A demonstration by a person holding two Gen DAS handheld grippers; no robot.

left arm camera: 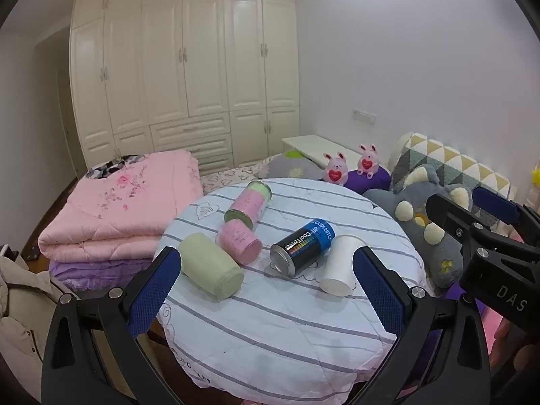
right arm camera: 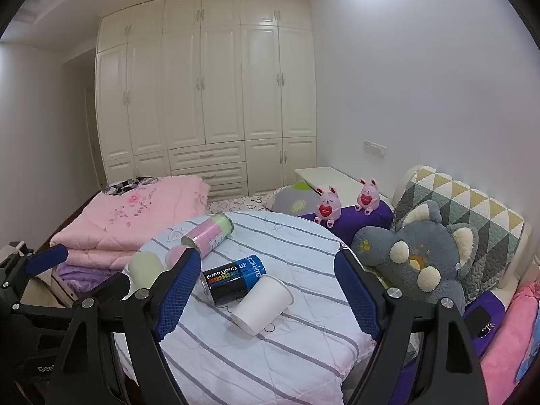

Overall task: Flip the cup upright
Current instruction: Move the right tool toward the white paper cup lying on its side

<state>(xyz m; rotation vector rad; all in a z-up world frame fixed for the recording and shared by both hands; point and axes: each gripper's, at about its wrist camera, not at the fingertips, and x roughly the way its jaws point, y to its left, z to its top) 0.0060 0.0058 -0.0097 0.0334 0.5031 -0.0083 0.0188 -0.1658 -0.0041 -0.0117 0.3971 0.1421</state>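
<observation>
Cup: white paper cup (right arm camera: 261, 305) lying on its side on the striped round table (right arm camera: 270, 364), touching the Cool Towel can (right arm camera: 233, 278).
Handling: likely light, crushable; grip mid-wall gently.
Left gripper (left arm camera: 266, 287): fingers spread, empty.
Right gripper (right arm camera: 270, 292): fingers spread, empty.

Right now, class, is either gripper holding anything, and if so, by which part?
Nothing is held. The left gripper and right gripper are both open above the table, and the white cup lies untouched on its side.

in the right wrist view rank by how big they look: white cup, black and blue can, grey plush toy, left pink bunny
1. grey plush toy
2. and 3. black and blue can and white cup, which look about alike; the cup lies nearer the camera, so no firm rank
4. left pink bunny, farthest back
</observation>
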